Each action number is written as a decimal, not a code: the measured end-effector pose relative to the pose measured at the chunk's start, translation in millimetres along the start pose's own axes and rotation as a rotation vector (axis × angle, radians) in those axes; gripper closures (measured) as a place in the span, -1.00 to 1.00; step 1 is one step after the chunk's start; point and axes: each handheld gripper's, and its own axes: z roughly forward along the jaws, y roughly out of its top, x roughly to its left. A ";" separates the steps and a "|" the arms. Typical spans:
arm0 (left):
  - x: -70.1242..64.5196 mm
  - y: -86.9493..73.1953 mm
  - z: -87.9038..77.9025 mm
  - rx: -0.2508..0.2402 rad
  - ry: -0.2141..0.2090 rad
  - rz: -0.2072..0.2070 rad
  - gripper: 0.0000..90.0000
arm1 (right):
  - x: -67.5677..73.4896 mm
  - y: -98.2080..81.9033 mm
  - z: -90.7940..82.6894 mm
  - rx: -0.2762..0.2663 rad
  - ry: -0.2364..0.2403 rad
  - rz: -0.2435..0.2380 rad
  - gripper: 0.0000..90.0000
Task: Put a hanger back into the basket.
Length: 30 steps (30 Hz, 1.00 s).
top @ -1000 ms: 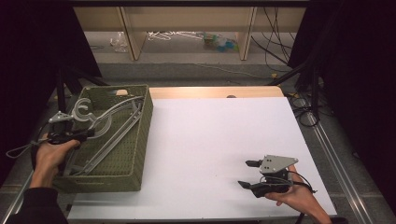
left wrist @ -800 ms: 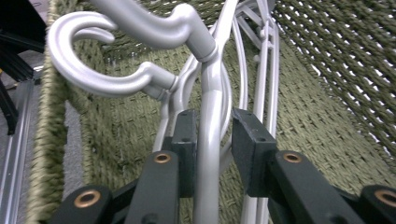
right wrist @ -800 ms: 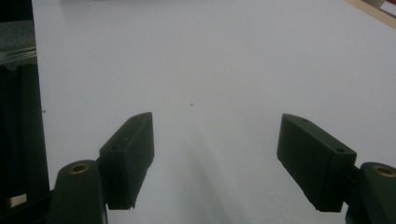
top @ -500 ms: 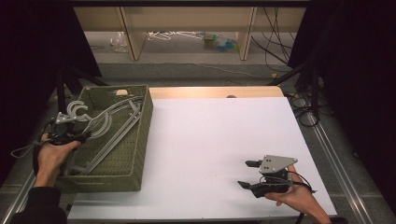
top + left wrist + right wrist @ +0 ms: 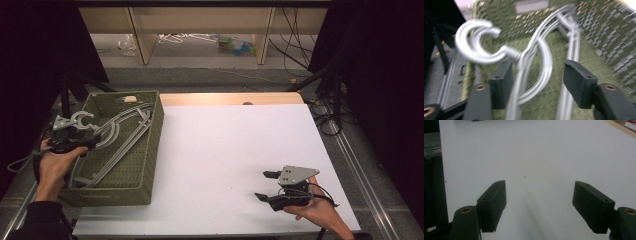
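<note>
— What is around the table?

— A white sheet (image 5: 235,150) covers the wooden tabletop (image 5: 230,98). Behind it stands a low wooden shelf (image 5: 200,27), with small clutter (image 5: 235,46) on the grey floor (image 5: 200,75) under it.

— And the sides?

— Both sides are dark. Black cables (image 5: 292,42) hang at the right.

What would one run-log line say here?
left gripper: just opened, hanger between jaws | basket: holds hangers | right gripper: open, empty

Hangers (image 5: 120,132) – smooth glossy plastic; basket (image 5: 145,165) – rough woven, matt.
</note>
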 end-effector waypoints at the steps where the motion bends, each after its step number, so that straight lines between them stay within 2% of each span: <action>1: -4.9 2.7 -2.5 -0.032 -0.017 -0.014 -0.23 | -0.5 -0.2 -0.6 0.007 0.001 0.004 -0.37; 9: -22.4 10.2 -10.4 -0.100 -0.072 -0.010 -0.39 | -1.2 -0.5 -0.8 0.003 -0.005 0.021 -0.38; 11: -32.3 13.0 -13.0 -0.131 -0.107 -0.006 -0.42 | -0.8 -1.0 0.6 -0.009 -0.010 0.024 -0.38; 12: -32.3 13.0 -13.0 -0.131 -0.107 -0.006 -0.42 | -0.8 -1.0 0.6 -0.009 -0.010 0.024 -0.38; 15: -44.9 16.0 -16.5 -0.165 -0.160 -0.004 -0.42 | -0.9 -1.0 1.0 -0.010 -0.012 0.025 -0.39; 21: -71.0 23.0 -24.4 -0.191 -0.233 0.040 -0.46 | -1.3 -1.1 0.1 -0.004 -0.013 0.031 -0.40; 24: -83.5 21.2 -28.0 -0.193 -0.266 0.053 -0.47 | -1.9 -1.6 0.2 -0.017 -0.020 0.035 -0.41; 25: -88.4 19.7 -28.7 -0.190 -0.269 0.065 -0.48 | -2.7 -1.9 0.1 -0.020 -0.021 0.033 -0.41; 26: -99.2 16.2 -30.5 -0.180 -0.276 0.111 -0.49 | -3.8 -2.5 -0.7 -0.016 -0.021 0.041 -0.41; 27: -99.2 16.2 -30.5 -0.180 -0.276 0.111 -0.49 | -3.8 -2.5 -0.7 -0.016 -0.021 0.041 -0.41; 28: -109.4 13.1 -32.4 -0.173 -0.300 0.144 -0.50 | -5.0 -3.7 0.1 -0.018 -0.020 0.047 -0.42; 29: -109.4 13.1 -32.4 -0.173 -0.300 0.144 -0.50 | -5.5 -4.2 0.3 -0.016 -0.020 0.050 -0.42; 30: -115.3 11.1 -34.0 -0.171 -0.308 0.141 -0.50 | -5.7 -4.6 0.7 -0.016 -0.021 0.051 -0.42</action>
